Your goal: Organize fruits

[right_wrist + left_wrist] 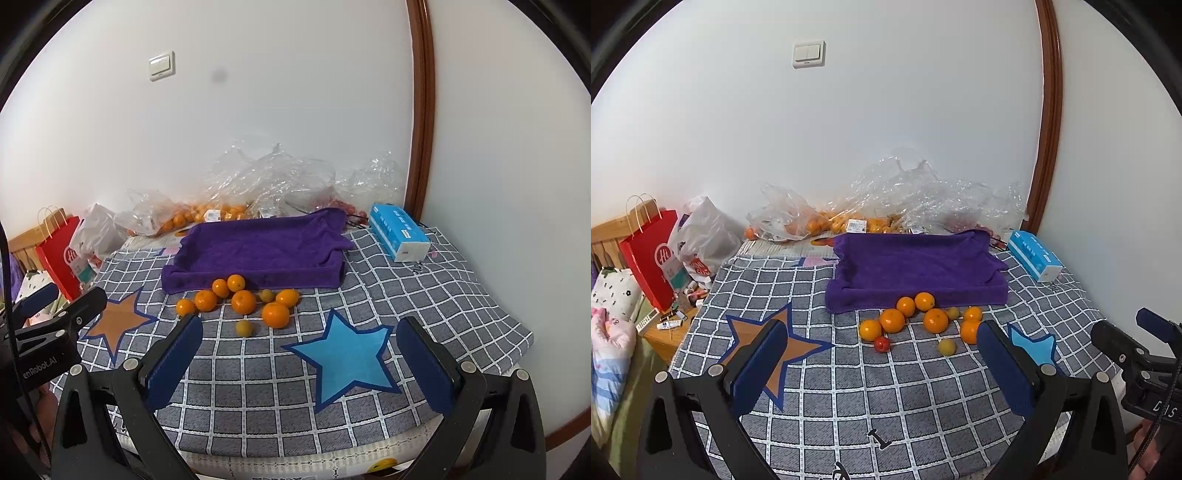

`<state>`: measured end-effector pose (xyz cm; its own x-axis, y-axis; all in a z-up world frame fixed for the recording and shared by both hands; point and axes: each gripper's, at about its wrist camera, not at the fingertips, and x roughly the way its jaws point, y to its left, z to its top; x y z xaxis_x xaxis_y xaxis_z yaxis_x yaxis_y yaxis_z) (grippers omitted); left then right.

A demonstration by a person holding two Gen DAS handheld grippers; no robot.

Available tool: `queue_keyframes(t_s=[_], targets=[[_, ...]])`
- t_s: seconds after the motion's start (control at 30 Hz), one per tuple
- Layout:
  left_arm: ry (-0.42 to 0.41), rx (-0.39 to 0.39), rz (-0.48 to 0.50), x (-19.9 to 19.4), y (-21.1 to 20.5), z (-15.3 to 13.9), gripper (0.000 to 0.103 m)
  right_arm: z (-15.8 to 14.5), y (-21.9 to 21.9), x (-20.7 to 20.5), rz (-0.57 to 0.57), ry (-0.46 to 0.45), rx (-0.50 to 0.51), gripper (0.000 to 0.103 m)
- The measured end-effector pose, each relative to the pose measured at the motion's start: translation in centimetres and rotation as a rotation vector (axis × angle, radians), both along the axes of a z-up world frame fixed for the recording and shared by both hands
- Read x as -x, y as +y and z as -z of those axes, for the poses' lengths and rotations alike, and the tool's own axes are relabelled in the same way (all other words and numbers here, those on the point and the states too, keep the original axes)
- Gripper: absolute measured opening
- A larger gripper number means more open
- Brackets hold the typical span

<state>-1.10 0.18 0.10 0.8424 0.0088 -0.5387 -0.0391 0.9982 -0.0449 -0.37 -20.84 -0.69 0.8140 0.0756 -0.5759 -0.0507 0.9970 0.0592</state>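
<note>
Both my grippers, left [882, 373] and right [301, 363], hover over the checkered surface [258, 398] with fingers spread wide, holding nothing. Up around 12 o'clock the oranges [243, 301] sit bunched together with a couple of small yellowish fruits [244, 328] and a small red one [882, 344]. Just behind them is the purple towel-lined tray [258, 251], then plastic bags [266, 177] against the wall.

Right tongs [301, 363] spread wide, nothing between them, above checked cloth [443, 295] on surface. Oranges [243, 301] clustered just before purple towel-lined tray [258, 251]. Small yellowish fruit [244, 328] nearest tongs. Blue tissue box [399, 236] right of tray.
</note>
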Motion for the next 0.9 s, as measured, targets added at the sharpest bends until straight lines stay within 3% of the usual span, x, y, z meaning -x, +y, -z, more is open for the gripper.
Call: queue_keyframes(t_s=[0.9], targets=[[0.002, 0.007, -0.004, 0.06, 0.17, -0.25, 0.103, 0.36, 0.56, 0.31, -0.013, 0.003, 0.004, 0.103]])
